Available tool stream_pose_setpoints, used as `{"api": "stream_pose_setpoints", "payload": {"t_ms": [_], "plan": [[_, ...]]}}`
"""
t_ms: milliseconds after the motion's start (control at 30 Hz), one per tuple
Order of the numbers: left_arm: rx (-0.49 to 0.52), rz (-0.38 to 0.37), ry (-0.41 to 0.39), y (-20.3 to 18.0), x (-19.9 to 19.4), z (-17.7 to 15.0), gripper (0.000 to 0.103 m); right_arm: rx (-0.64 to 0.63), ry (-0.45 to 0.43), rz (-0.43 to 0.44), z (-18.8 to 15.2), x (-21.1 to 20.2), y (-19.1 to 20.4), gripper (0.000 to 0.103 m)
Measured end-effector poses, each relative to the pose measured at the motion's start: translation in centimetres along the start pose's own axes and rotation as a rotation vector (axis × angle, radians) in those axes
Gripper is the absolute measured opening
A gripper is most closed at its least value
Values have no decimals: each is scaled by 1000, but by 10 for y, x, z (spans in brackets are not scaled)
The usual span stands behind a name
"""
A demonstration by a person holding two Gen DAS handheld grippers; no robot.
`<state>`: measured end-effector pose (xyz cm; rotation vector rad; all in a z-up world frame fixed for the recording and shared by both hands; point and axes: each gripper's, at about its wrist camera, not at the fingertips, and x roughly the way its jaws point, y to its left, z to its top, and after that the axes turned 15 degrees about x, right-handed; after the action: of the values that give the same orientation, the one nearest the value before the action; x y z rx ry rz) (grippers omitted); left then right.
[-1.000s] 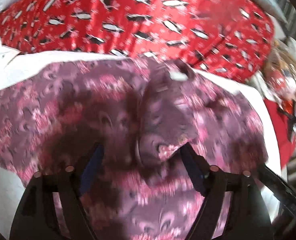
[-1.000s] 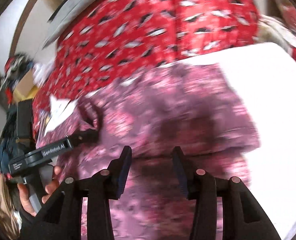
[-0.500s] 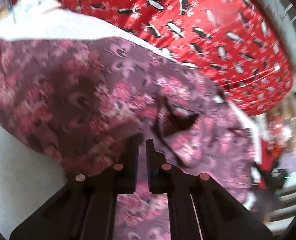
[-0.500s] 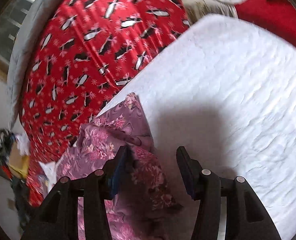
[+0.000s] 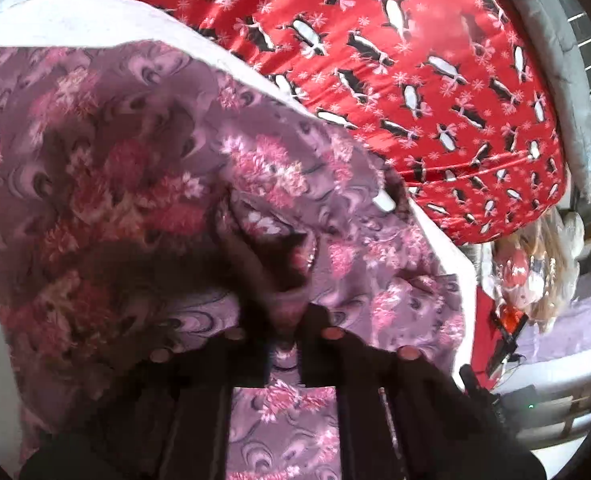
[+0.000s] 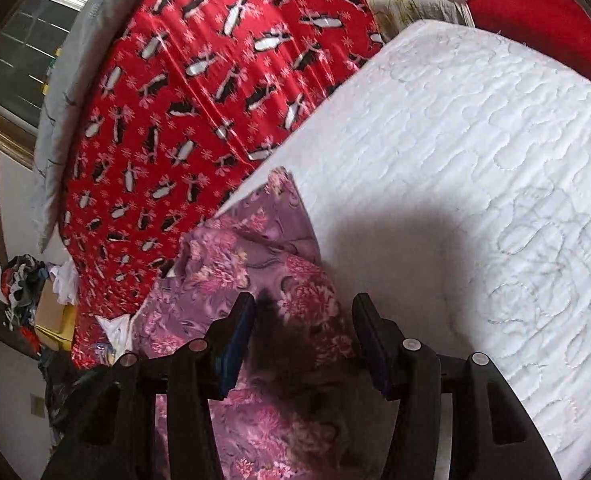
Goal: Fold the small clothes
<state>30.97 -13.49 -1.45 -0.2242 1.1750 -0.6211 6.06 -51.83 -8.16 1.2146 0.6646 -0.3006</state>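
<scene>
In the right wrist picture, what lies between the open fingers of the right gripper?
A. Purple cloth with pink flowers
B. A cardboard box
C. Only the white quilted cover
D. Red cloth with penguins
A: the purple floral cloth lies between the fingers of the right gripper, on the white quilted cover.

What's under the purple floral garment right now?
The purple floral garment lies on the white quilted pad, which shows bare beside it and past its far edge. Whatever sits directly beneath the cloth is covered, so I cannot tell.
</scene>
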Motion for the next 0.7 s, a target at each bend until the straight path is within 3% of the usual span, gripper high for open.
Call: {"api": "stream_pose_setpoints", "payload": {"t_ms": [100, 167, 333, 400, 467, 533, 600, 633, 700], "plan": [[34, 79, -166, 8, -50, 4, 5, -30, -25, 8, 8, -9, 4, 54], [35, 125, -196, 19, -65, 4, 5, -47, -42, -1, 14, -8, 8, 55], [-14, 122, -45, 50, -39, 0, 5, -45, 53, -13, 16, 28, 20, 55], [-12, 135, -20, 53, -29, -4, 5, -61, 92, 8, 9, 39, 29, 52], [-14, 132, -10, 54, -27, -7, 5, -161, 113, -18, -1, 46, 46, 7], [2, 124, -10, 54, -28, -11, 10, -225, 43, -23, -4, 36, 57, 8], [54, 149, 6, 52, -26, -13, 14, -192, -48, 21, 2, 18, 54, 8], [72, 164, 19, 53, -24, -14, 14, -201, -45, -22, 3, 22, 51, 9], [92, 174, 31, 53, -28, -16, 14, -204, 102, -150, 3, 50, 40, 10]]}}
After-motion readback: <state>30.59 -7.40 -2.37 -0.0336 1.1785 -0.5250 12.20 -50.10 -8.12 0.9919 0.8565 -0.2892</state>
